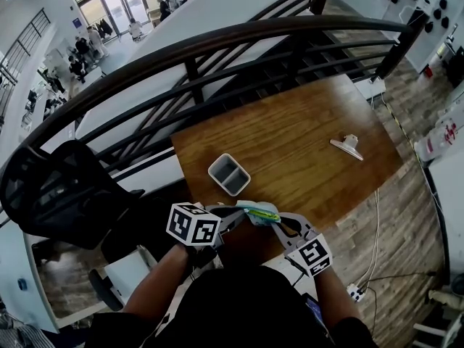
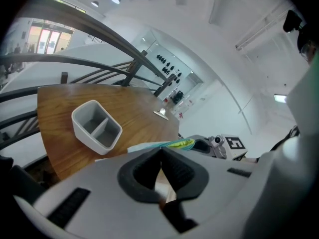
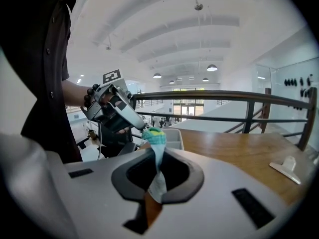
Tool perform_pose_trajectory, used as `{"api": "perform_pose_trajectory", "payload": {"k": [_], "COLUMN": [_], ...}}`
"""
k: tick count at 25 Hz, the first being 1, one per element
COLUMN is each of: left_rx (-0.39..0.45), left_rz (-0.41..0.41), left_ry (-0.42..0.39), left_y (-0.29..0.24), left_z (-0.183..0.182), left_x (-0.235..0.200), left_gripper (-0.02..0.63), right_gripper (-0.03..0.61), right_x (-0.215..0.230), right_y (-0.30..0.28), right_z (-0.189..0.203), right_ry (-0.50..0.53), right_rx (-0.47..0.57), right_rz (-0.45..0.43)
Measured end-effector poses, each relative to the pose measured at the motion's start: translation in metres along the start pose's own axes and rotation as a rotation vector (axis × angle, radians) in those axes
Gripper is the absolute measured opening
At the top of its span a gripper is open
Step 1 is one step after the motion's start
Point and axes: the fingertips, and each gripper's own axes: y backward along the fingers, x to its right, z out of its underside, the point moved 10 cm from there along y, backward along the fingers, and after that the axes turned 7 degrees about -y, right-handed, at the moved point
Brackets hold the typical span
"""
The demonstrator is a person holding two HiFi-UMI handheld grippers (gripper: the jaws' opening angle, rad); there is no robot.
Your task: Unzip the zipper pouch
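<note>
A brown wooden tabletop [image 1: 290, 140] is seen at the centre of the head view, set against a dark curved metal railing [image 1: 217, 40]. Beyond the railing, in the upper left of the frame, a bright lower hall with glass doors [image 1: 116, 6] is looked down upon. Wood-plank flooring [image 1: 406, 216] with white cables runs down the right edge. A black mesh office chair [image 1: 61, 187] is parked at the left.

On the table, a grey plastic two-compartment tray [image 1: 229, 174] is stood near the front edge. A small white clip-like object [image 1: 348, 146] is laid well apart from it, towards the right.

The teal and yellow zipper pouch [image 1: 262, 213] is held up at the table's near edge, between the two grippers. The left gripper [image 1: 239, 214] is pressed together on one end of the pouch. In its own view the jaws are seen meeting at the tips, with the pouch's edge [image 2: 172, 145] just beyond them. The right gripper [image 1: 279, 225] is pinched on the other end. In its own view the pale fabric [image 3: 156, 148] is seen running down between the pads.

Much of the pouch is covered by the jaws. The zipper itself cannot be made out, nor whether it is open. The figures in the hall are too small to tell. The clip-like object's kind cannot be told.
</note>
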Motion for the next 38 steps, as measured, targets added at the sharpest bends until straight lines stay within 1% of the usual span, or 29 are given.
{"api": "perform_pose_trajectory", "payload": {"k": [3,8,16,19,21,23,26,33,38], "left_rx": [0.003,-0.026,-0.003,0.003,0.016,0.021,0.012,0.026,0.028], "left_rz": [-0.002,-0.081,-0.099,-0.107,-0.098,-0.105,-0.144,-0.157,-0.172], "left_ry": [-0.003,-0.072,-0.05,-0.028,-0.01,-0.018,-0.054,-0.032,-0.031], "left_y": [0.002,0.007,0.011,0.017,0.021,0.023,0.024,0.032,0.035], "left_z": [0.0,0.0,0.001,0.003,0.004,0.003,0.003,0.004,0.005], "left_x": [-0.002,-0.005,-0.007,-0.012,-0.013,-0.012,-0.013,-0.02,-0.022], "left_gripper": [0.014,0.015,0.015,0.014,0.015,0.015,0.014,0.015,0.015], "right_gripper": [0.002,0.002,0.002,0.002,0.002,0.002,0.002,0.002,0.002], "right_x": [0.0,0.003,0.002,0.003,0.003,0.003,0.004,0.006,0.005], "right_y": [0.0,0.002,0.001,0.003,0.005,0.007,0.007,0.01,0.009], "right_z": [-0.003,-0.003,-0.007,-0.006,-0.006,-0.005,-0.004,-0.005,-0.004], "right_ry": [0.005,0.004,0.018,0.007,0.006,0.006,0.002,-0.004,-0.002], "right_rx": [0.009,0.009,0.012,0.015,0.021,0.025,0.026,0.025,0.023], "right_rz": [-0.004,-0.008,0.002,0.007,0.007,0.01,0.016,0.025,0.026]}}
